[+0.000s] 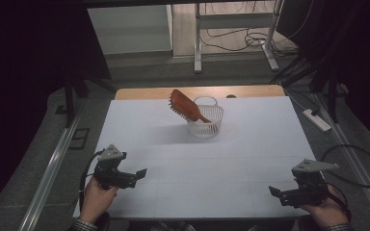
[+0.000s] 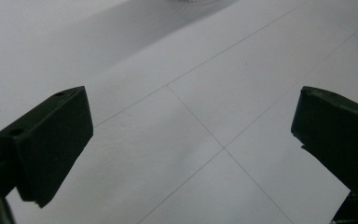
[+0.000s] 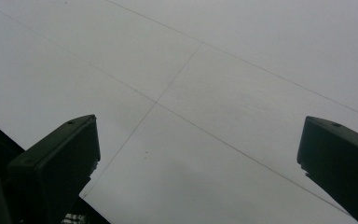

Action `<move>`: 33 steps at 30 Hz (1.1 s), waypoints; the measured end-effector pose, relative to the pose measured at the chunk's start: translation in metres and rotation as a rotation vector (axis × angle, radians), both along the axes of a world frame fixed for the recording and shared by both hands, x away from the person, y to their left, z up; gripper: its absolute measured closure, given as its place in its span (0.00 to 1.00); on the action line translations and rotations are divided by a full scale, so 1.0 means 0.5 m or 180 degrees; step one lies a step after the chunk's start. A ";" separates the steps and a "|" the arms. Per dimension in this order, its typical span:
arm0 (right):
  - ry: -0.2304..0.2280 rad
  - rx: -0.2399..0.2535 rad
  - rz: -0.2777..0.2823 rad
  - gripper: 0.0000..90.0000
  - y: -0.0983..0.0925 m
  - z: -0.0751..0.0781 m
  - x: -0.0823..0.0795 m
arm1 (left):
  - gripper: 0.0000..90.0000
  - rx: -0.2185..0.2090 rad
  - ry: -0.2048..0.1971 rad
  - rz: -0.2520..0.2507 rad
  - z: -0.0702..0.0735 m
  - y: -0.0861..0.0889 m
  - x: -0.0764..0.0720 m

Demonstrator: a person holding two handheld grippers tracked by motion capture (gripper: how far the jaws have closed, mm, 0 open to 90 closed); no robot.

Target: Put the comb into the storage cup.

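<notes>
Two hand-held grippers sit low at the near edge of the white surface, one in each of your hands. Your left hand-held gripper has jaws spread wide, nothing between them. Your right hand-held gripper is likewise released and empty. Far centre, well apart from both, a brown hairbrush leans tilted in a white basket, head sticking out left.

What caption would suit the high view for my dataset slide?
Two hand-held grippers, left and right, open near the table's front edge; a brown hairbrush leans in a white basket.
</notes>
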State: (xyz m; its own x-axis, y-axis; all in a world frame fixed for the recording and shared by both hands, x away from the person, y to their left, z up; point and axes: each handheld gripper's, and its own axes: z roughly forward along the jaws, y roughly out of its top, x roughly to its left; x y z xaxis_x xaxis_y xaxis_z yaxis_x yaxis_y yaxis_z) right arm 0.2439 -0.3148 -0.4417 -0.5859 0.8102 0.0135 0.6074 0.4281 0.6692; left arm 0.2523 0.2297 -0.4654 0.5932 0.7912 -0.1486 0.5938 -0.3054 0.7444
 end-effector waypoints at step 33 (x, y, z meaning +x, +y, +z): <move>-0.0001 -0.0011 -0.0012 0.00 0.000 0.000 0.000 | 0.00 -0.0014 0.0019 0.0149 -0.006 0.040 -0.068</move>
State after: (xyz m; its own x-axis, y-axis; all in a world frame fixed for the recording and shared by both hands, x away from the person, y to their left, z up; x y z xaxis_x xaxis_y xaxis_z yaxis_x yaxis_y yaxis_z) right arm 0.2440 -0.3146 -0.4418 -0.5829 0.8124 0.0105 0.6088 0.4282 0.6679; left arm 0.2182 0.2499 -0.4684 0.5546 0.8175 -0.1555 0.6118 -0.2738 0.7421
